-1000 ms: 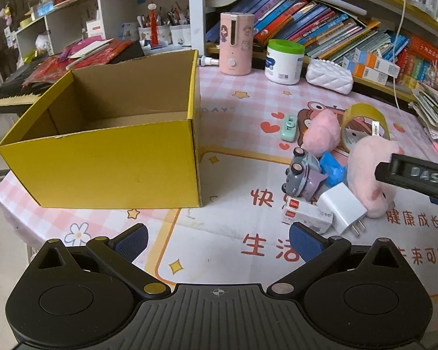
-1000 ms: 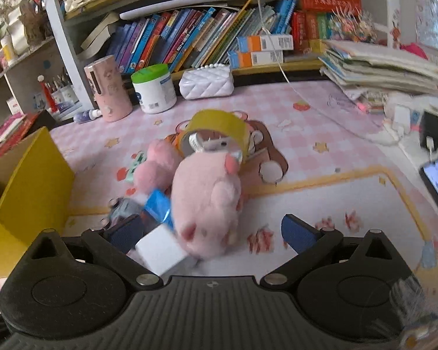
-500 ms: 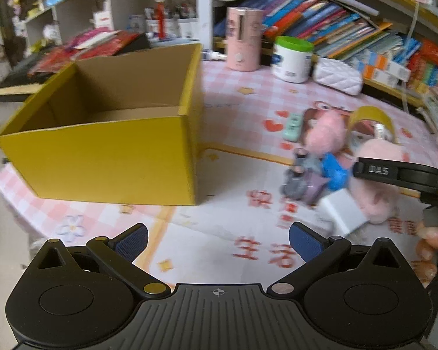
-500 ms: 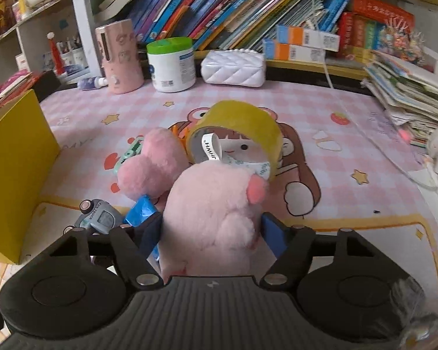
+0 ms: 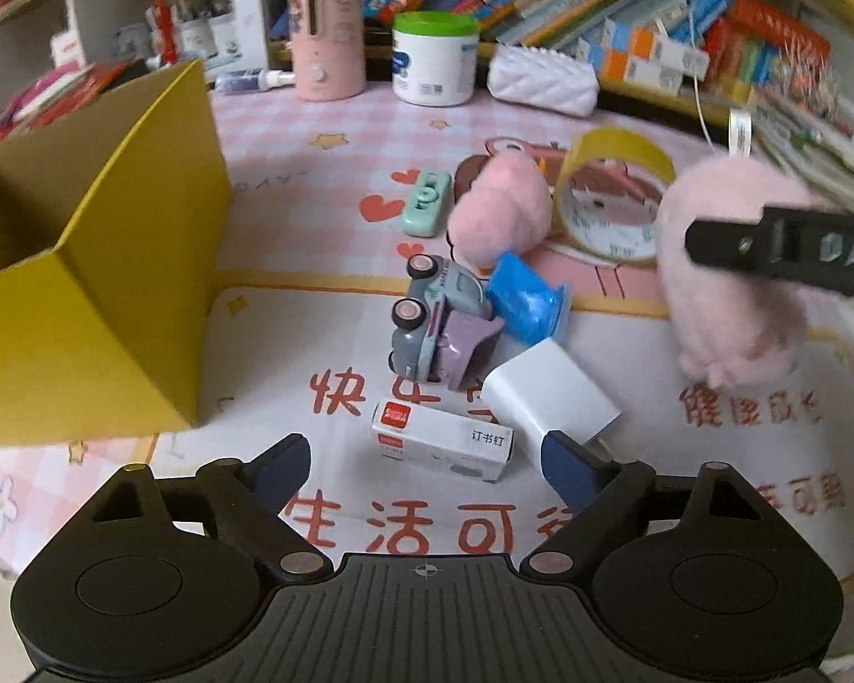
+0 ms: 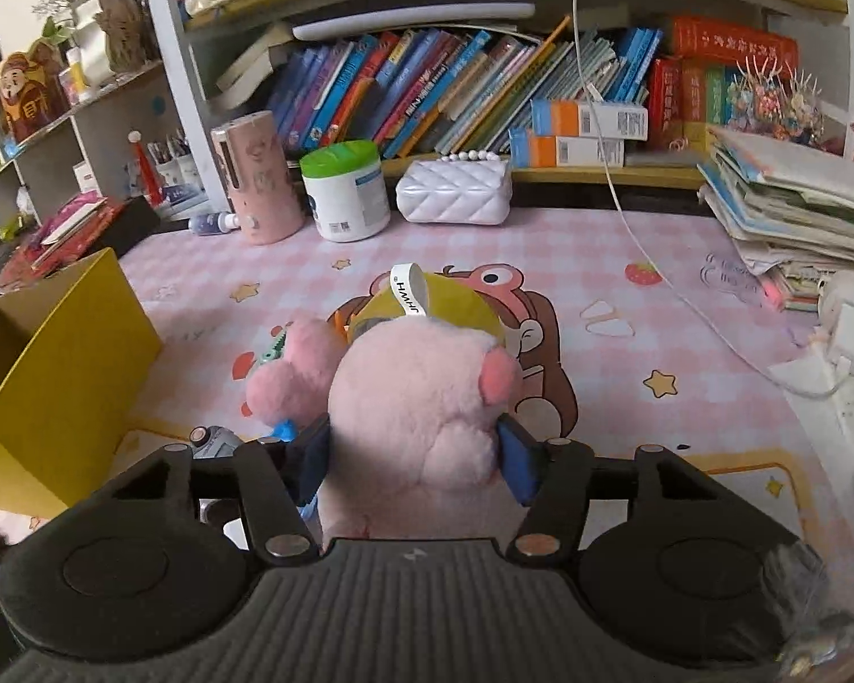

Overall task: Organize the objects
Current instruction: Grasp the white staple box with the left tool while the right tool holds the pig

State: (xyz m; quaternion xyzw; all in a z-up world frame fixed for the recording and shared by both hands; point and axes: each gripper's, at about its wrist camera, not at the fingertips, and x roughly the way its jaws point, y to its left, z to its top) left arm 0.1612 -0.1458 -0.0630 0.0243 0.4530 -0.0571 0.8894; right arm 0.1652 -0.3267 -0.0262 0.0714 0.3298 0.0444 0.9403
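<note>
My right gripper [image 6: 415, 455] is shut on a pink plush toy [image 6: 421, 415] and holds it above the table; the plush also shows at the right of the left wrist view [image 5: 729, 267]. My left gripper [image 5: 424, 464] is open and empty, just in front of a white staple box [image 5: 441, 439] and a white charger [image 5: 546, 398]. A grey toy car [image 5: 432, 319], a blue packet [image 5: 526, 299], a second pink plush [image 5: 498, 210], a yellow tape roll [image 5: 612, 199] and a green eraser [image 5: 425, 202] lie beyond. An open yellow box [image 5: 97, 262] stands at the left.
At the table's back stand a pink humidifier [image 5: 327, 34], a white tub with a green lid [image 5: 434, 60] and a white quilted pouch [image 5: 541, 79], with bookshelves behind. Stacked books [image 6: 797, 210] and a cable [image 6: 655, 262] lie at the right.
My right gripper closed on the pink plush and lifted it off the table. My left gripper moved right and closer to the staple box and charger.
</note>
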